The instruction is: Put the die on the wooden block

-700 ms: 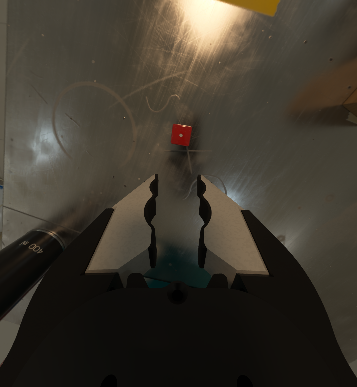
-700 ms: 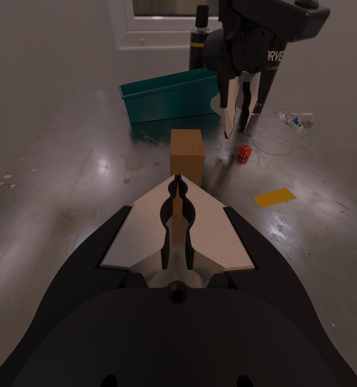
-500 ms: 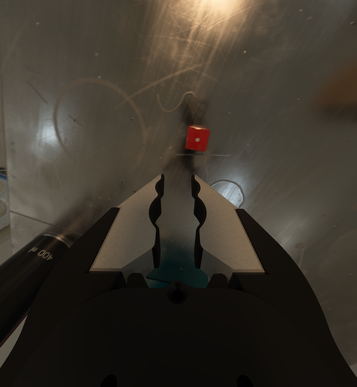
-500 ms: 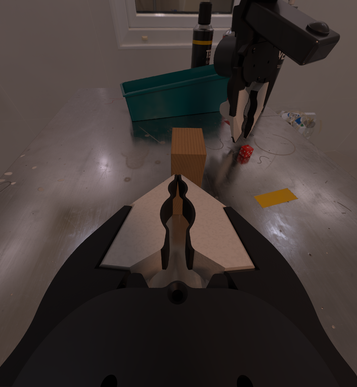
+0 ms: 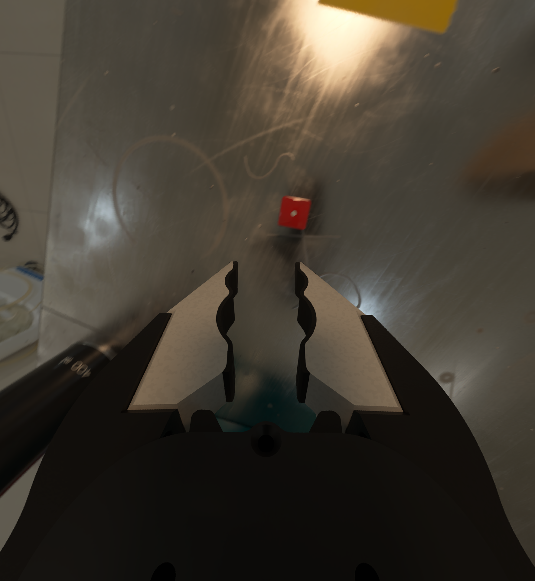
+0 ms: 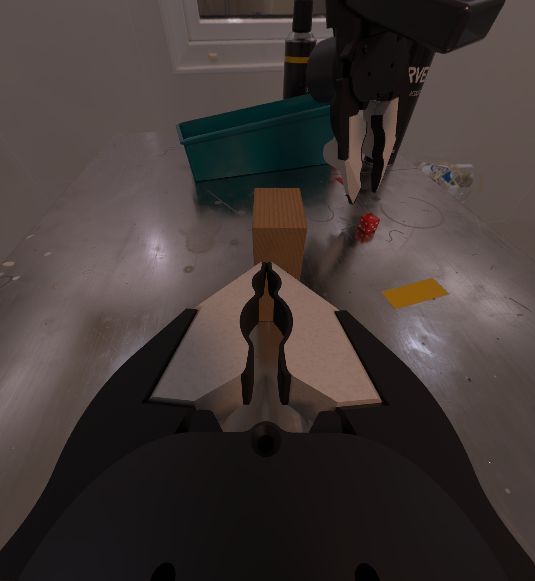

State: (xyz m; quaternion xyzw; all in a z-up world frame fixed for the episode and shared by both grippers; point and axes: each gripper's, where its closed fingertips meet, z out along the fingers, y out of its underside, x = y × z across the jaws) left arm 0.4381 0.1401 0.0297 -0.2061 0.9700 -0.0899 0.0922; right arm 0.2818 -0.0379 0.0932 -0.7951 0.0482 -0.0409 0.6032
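Observation:
A small red die [image 5: 293,212] lies on the scratched metal table, just beyond my left gripper [image 5: 266,267], which is open, empty and points down at the table. In the right wrist view the die [image 6: 368,222] sits right of the upright wooden block [image 6: 278,226], and the left gripper [image 6: 364,191] hangs above and slightly behind the die. My right gripper [image 6: 266,266] is shut and empty, low over the table, its tips just in front of the block.
A teal bin [image 6: 253,141] stands behind the block, with a black spray can [image 6: 297,56] behind it. A second black can [image 5: 24,418] shows at the left. A yellow tape patch [image 6: 414,292] lies on the table at the right. White clutter [image 6: 448,176] sits at the far right edge.
The left gripper has opened wider and shifted; the die now sits a little right of its centre line. The right gripper and the block have not moved.

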